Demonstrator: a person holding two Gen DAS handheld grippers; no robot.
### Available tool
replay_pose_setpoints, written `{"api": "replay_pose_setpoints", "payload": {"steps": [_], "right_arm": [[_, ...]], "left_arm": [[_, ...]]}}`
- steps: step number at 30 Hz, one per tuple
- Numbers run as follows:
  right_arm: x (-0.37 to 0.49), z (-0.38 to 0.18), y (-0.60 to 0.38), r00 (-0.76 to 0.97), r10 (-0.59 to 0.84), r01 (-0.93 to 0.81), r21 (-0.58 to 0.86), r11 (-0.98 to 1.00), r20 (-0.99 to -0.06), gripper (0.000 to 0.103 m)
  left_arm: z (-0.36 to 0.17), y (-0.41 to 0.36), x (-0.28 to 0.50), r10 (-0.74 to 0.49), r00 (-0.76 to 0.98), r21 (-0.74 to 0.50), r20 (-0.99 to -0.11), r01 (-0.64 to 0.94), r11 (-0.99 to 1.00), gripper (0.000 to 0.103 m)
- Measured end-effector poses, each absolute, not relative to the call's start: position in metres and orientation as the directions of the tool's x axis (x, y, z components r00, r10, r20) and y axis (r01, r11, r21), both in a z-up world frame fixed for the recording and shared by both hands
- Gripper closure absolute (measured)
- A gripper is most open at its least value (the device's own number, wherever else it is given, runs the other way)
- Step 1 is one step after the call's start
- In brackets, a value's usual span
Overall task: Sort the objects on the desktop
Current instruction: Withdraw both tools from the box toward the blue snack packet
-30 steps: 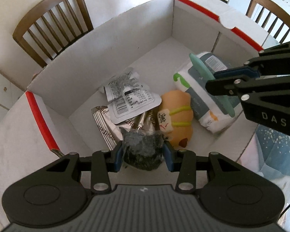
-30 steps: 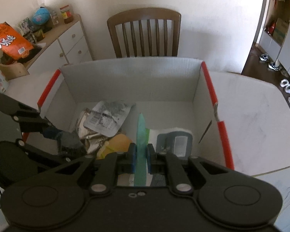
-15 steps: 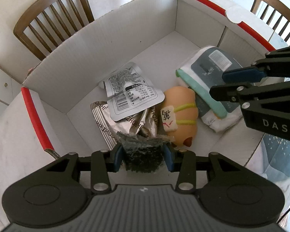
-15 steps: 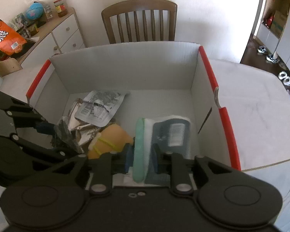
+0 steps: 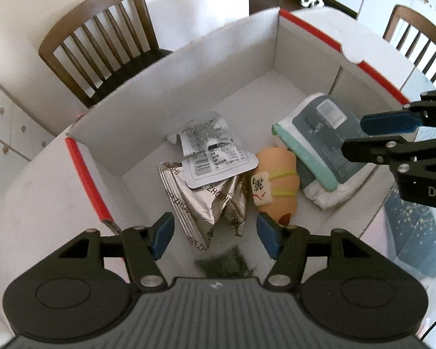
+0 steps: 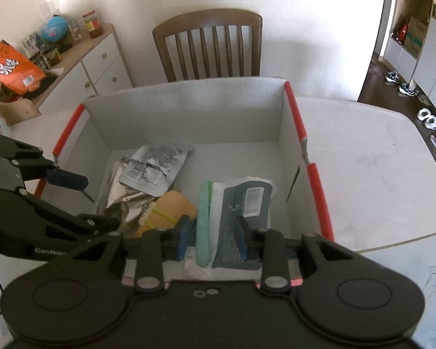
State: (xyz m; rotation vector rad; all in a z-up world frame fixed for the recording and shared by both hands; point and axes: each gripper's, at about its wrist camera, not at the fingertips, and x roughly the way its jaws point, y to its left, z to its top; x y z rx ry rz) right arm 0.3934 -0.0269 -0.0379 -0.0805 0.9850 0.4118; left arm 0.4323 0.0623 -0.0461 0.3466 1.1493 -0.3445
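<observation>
A dark green packet (image 5: 225, 264) lies on the floor of the white cardboard box (image 5: 189, 75), low in the centre of the left wrist view, just below and between the blue pads of the left gripper (image 5: 215, 234). Those jaws are opening, and nothing is pressed between them; the packet is clear of both pads. Just above it sits a crumpled silver foil wrapper (image 5: 197, 203) with a grey printed sachet (image 5: 215, 157) lying over its upper part. To the right of the foil is an orange squishy bread toy (image 5: 279, 186) bearing a small white tag.

Further right, a white and grey tissue pack (image 6: 241, 203) lies against the box's right wall, and a mint green stick (image 6: 203, 224) rests along its left edge. In the right wrist view the right gripper (image 6: 212, 240) straddles the stick, its jaws opening, with both pads standing off it.

The box has red tape along its rims and sits on a white table (image 6: 363, 160). A wooden chair (image 6: 209, 46) stands behind the box, at the top centre of the right wrist view, and a white cabinet (image 6: 101, 67) fills the upper left.
</observation>
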Motion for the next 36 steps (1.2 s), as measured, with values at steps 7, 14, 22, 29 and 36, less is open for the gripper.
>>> {"api": "replay_pose_setpoints", "payload": {"steps": [7,14,22,29,36], "right_arm": [[0.382,-0.017,-0.035,0.508,0.316,-0.378,0.122,0.918,-0.801,0.071],[0.366,-0.001,-0.042,0.52,0.331,-0.392,0.125,0.912,-0.787,0.065],[0.346,0.017,-0.051,0.534,0.352,-0.415,0.125,0.901,-0.769,0.06],[0.327,0.029,-0.062,0.546,0.365,-0.429,0.122,0.895,-0.754,0.057],[0.309,0.038,-0.076,0.559,0.377,-0.439,0.121,0.89,-0.739,0.052]], "left_arm": [[-0.025,0.059,0.417,-0.099,0.395,0.09,-0.913,0.432,0.897,0.042],[-0.004,0.054,0.394,-0.1,0.424,0.094,-0.9,0.413,0.906,0.042],[0.016,0.052,0.369,-0.103,0.463,0.086,-0.88,0.371,0.925,0.042],[0.03,0.052,0.346,-0.104,0.497,0.075,-0.862,0.326,0.942,0.042],[0.038,0.044,0.315,-0.115,0.53,0.056,-0.84,0.296,0.953,0.042]]}}
